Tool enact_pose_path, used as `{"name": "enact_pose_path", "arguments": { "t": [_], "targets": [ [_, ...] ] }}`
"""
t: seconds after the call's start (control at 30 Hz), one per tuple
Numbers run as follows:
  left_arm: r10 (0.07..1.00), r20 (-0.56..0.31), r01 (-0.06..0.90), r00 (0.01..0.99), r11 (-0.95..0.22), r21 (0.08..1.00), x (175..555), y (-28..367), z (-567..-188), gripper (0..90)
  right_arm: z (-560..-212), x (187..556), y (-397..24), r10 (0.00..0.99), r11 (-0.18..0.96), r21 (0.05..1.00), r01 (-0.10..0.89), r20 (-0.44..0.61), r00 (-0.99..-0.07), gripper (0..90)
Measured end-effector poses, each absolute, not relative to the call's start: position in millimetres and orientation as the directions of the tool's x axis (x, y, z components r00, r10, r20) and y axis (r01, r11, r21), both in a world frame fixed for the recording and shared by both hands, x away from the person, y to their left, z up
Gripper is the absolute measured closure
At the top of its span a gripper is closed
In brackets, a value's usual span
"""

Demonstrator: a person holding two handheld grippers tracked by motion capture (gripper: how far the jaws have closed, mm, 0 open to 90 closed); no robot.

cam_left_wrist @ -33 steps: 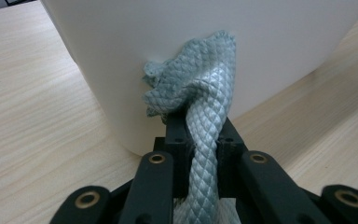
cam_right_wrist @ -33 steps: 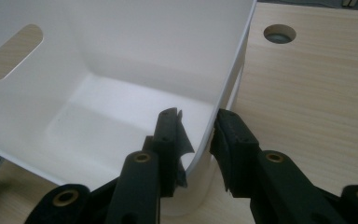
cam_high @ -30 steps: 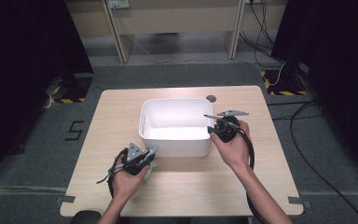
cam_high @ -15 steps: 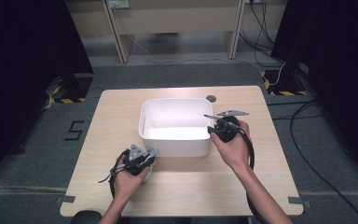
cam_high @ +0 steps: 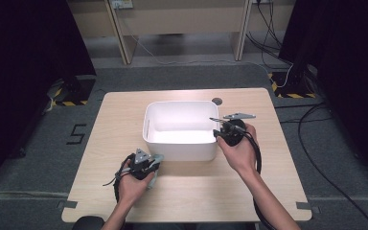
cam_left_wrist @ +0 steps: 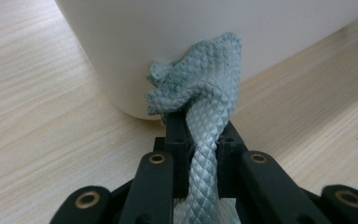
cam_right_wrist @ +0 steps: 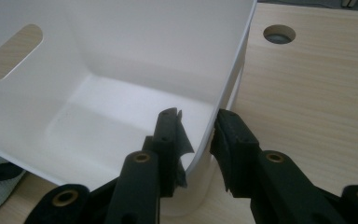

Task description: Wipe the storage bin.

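Note:
A white plastic tub [cam_high: 182, 151] stands in the middle of the wooden table [cam_high: 120, 120]. My left gripper [cam_high: 154, 162] lies low on the table by the tub's near left corner. It is shut on a pale grey-green woven cloth [cam_left_wrist: 205, 79], whose bunched end touches the tub's outer wall [cam_left_wrist: 168, 28]. My right gripper [cam_high: 215, 127] straddles the tub's right rim [cam_right_wrist: 242, 51], one jaw inside and one outside. These jaws [cam_right_wrist: 196, 122] are shut on the wall near the tub's near right corner. The inside of the tub holds nothing that I can see.
A round cable hole [cam_high: 216, 101] sits in the table just behind the tub's far right corner. The tub has a slot handle [cam_right_wrist: 11, 51] in its far wall. Dark floor, cables and cabinet legs surround the table.

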State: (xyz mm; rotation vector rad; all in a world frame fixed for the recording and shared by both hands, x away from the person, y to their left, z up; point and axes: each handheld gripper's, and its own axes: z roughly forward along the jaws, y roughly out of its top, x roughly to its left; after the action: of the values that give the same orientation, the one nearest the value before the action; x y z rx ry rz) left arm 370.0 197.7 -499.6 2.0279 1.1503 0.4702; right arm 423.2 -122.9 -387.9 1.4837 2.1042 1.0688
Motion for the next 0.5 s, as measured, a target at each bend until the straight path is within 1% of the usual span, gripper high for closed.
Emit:
{"name": "enact_pose_path", "arguments": {
  "t": [0.5],
  "targets": [
    [0.830,-0.035,0.569,0.557,-0.350,0.744,371,184,-499,79.4,-388,423,-123,0.912,0.167,0.747,0.644,0.132,-0.389,70.7]
  ]
}}
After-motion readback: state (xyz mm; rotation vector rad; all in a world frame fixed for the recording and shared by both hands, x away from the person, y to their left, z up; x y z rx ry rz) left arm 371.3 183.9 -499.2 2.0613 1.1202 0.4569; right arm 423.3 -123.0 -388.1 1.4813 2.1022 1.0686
